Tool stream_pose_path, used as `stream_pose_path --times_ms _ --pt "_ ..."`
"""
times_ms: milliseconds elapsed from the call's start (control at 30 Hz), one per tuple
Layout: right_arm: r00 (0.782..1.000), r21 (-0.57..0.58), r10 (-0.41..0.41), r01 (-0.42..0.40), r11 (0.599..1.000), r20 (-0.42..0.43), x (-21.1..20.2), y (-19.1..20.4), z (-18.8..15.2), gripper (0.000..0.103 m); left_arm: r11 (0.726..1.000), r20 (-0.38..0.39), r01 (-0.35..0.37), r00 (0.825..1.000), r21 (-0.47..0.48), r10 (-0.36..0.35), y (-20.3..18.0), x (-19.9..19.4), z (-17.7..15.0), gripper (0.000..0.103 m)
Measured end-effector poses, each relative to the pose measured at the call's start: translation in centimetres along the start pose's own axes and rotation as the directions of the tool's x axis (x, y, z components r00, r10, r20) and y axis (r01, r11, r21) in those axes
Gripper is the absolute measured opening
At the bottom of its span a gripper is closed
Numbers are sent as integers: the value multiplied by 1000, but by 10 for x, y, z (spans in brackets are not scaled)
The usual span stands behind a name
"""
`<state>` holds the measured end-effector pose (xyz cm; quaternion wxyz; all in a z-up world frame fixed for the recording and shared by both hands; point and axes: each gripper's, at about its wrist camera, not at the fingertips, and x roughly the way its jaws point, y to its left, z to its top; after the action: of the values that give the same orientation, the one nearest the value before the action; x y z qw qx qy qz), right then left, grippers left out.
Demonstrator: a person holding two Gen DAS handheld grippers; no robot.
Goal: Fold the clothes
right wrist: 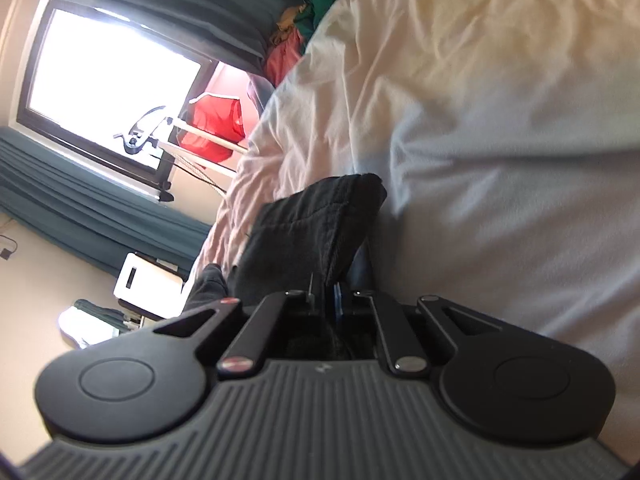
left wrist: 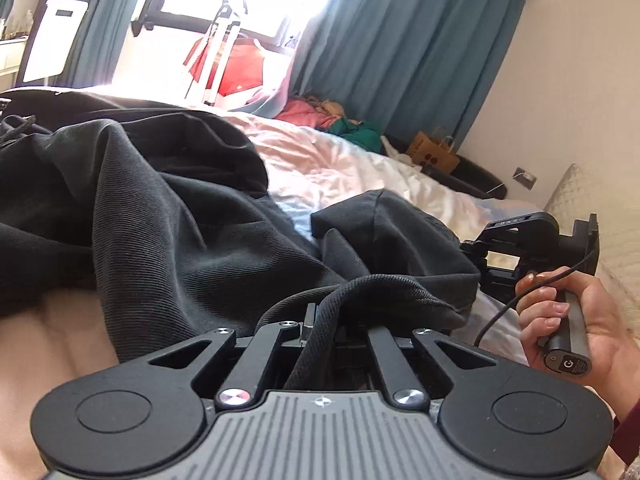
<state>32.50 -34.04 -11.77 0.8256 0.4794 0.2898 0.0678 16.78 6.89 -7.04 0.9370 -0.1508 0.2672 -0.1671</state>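
Black garment (left wrist: 160, 200) spread rumpled across the bed (left wrist: 328, 160). Left gripper (left wrist: 324, 320) is clamped on its hem and drawstring (left wrist: 316, 344); right gripper (right wrist: 324, 292), held in the person's hand (left wrist: 572, 328), pinches another edge, apparently so both can stretch the cloth for folding.

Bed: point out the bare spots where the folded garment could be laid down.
Bare duvet lies beyond the black garment, between it and the coloured clothes pile by the curtain. Another open stretch runs right of the corner held by the right gripper. Near the left gripper, the garment crowds everything.
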Motion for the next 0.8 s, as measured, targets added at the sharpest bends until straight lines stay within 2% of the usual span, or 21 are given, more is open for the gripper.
stream_pose_path --times_ms 100,233,367,433,533,667,700,800 --pt "991 14 35 -38 999 126 -43 7 20 7 988 57 154 987 -26 -153 -4 -9 0 4" --pt "962 7 -19 18 1000 274 -109 -3 38 7 982 52 172 983 84 -176 -32 -8 -6 6" --pt "964 161 -112 73 984 243 -150 -46 39 7 971 24 164 985 171 -171 -57 -7 -15 9" --pt "968 278 -120 57 959 218 -162 -70 35 7 969 -16 152 988 195 -151 -65 -5 -21 14" --pt "976 372 -122 47 927 180 -169 -89 25 7 971 -46 132 991 200 -126 -65 -8 -29 26" --pt "981 358 -126 66 931 147 -170 -93 21 7 976 -99 104 991 193 -86 -60 -22 -33 50" --pt "983 354 -125 69 933 138 -169 -93 20 8 982 -102 90 992 169 -74 -56 -28 -31 60" --pt "984 374 -138 88 923 109 -165 -97 20 9 994 -112 48 993 94 -37 -44 -44 -27 77"
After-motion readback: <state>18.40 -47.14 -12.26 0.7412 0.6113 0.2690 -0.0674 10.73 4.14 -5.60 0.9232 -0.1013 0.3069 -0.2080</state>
